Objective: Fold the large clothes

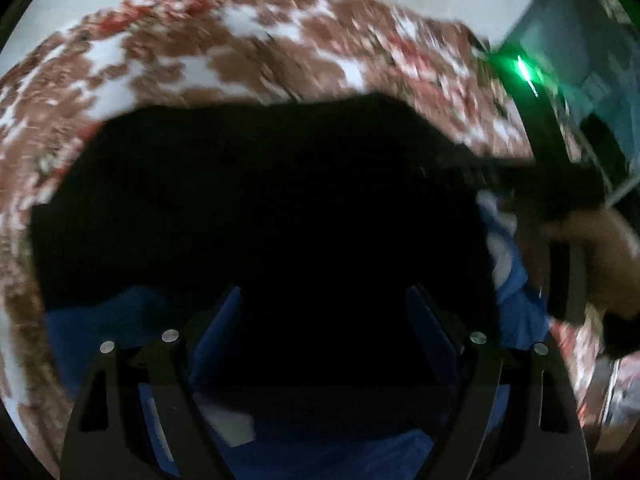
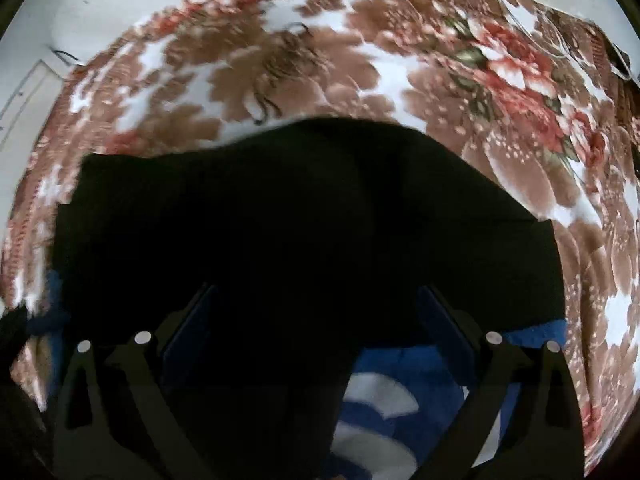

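Note:
A black garment (image 1: 260, 208) lies spread over a floral blanket and fills the middle of both views. In the left wrist view my left gripper (image 1: 326, 316) hangs above it with its blue pads (image 1: 222, 320) wide apart and nothing between them. In the right wrist view the black garment (image 2: 304, 216) has a folded edge toward the right. My right gripper (image 2: 320, 316) is open over it, its blue pads (image 2: 444, 324) holding nothing. A blue and white striped cloth (image 2: 380, 404) shows under the garment's near edge.
The brown, white and red floral blanket (image 2: 500, 80) covers the surface around the garment. Pale floor (image 2: 100, 4) lies beyond it. At the right of the left wrist view a person's hand (image 1: 600, 256) grips a dark handle, with a green light (image 1: 524, 68) above it.

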### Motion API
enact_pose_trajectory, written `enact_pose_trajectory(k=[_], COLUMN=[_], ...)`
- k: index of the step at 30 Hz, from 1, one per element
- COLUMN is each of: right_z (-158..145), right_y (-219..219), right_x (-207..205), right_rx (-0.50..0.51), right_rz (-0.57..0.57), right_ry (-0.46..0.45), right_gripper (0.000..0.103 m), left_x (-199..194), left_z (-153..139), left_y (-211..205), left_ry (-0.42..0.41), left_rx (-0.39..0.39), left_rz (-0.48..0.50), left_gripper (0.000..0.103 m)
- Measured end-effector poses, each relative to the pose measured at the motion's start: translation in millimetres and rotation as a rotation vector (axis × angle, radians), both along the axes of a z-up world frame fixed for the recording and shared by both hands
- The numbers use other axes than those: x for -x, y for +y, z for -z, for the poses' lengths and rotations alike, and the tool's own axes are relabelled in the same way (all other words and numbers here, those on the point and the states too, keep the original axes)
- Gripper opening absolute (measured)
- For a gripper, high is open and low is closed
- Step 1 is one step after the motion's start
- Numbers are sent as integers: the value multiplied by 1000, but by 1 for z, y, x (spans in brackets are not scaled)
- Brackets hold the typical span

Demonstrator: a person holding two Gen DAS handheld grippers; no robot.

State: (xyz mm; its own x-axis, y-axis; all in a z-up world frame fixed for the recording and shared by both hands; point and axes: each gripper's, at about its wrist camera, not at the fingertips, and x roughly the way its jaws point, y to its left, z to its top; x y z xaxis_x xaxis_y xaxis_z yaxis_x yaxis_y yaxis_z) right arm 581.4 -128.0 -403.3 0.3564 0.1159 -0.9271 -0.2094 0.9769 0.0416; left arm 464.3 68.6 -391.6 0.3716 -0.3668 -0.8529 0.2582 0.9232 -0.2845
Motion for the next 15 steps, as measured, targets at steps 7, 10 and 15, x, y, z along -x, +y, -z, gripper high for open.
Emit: enact_pose_trajectory(k=[7, 10, 15], right_z=[16, -1, -46], right_y=[2, 1, 6], right_x=[-13, -11, -18], right_rx=[48, 47, 18], right_rz=[-84, -71, -43], right_ry=[-24, -18, -89], right_gripper=[98, 98, 98], left_x=[9, 5, -27], left_z=[20, -13, -55], left_y=[-6, -4, 11], left_ry=[-10, -50, -132], left_rx=[-32, -19, -73], left_rz=[-29, -33, -87], left_gripper=[82, 83, 84])
